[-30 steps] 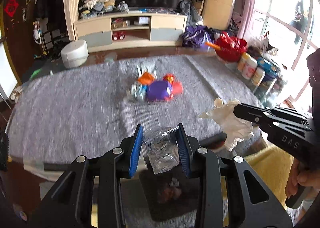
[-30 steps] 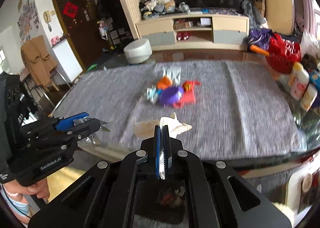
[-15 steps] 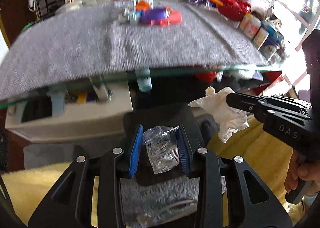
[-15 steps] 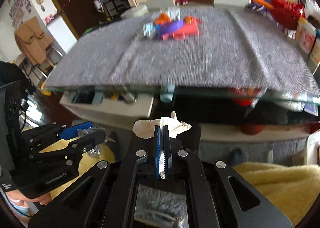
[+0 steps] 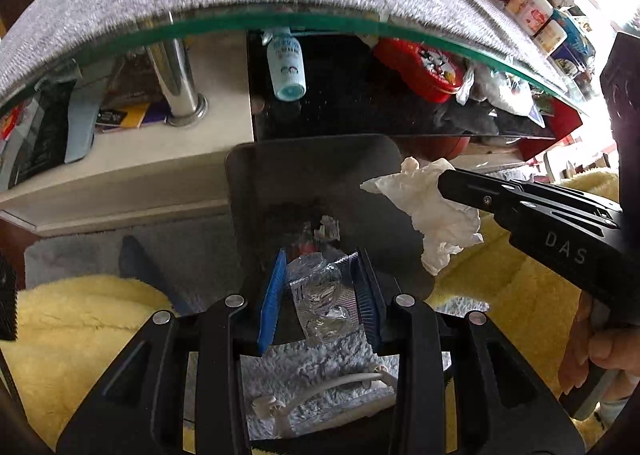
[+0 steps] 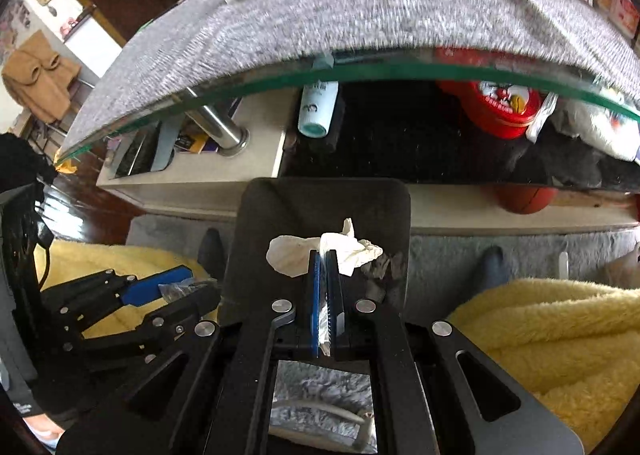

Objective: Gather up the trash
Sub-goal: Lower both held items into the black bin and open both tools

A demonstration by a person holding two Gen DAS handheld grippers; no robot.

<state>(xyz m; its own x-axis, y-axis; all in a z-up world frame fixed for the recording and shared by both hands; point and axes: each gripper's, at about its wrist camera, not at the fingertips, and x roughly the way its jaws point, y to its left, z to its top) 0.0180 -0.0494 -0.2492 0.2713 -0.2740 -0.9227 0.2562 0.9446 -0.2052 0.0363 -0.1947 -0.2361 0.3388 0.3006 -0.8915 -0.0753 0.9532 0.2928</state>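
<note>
Blister pack (image 5: 322,301) upright in left gripper (image 5: 320,295).

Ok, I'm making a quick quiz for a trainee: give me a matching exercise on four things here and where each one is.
Things:
1. clear wrapper
2. tissue
3. red tin
4. bin

Places:
a. under the glass table
b. in the right gripper
c. on the floor below both grippers
d. in the left gripper

Pairs: 1-d, 2-b, 3-a, 4-c

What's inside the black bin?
A few scraps of trash lie at the bottom of the bin. The left gripper with its clear wrapper covers part of the inside, so the rest is hidden.
</note>
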